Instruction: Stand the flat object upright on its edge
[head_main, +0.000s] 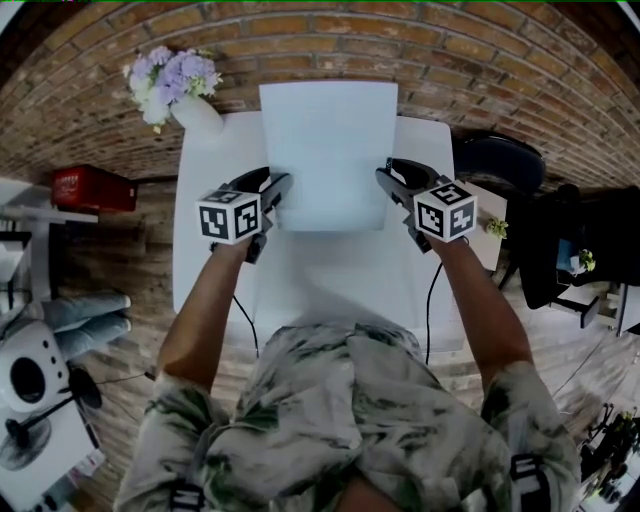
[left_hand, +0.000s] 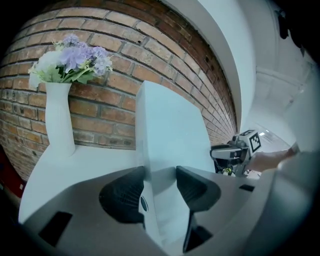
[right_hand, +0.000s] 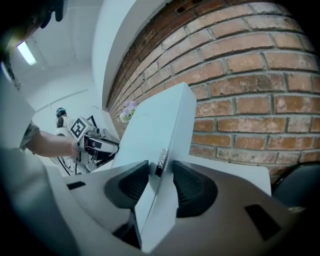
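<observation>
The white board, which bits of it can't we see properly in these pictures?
1. Bottom edge of the board: in both gripper views, hidden behind the bodies of the left gripper and right gripper.
2. Whether it touches the table: the head view looks from above, so I cannot tell.
3. Print on the label on its edge: right gripper view, too small to read.

A white vase (head_main: 197, 113) of lilac flowers (head_main: 170, 78) stands at the white table's (head_main: 210, 250) far corner by the brick wall (head_main: 420, 60).
</observation>
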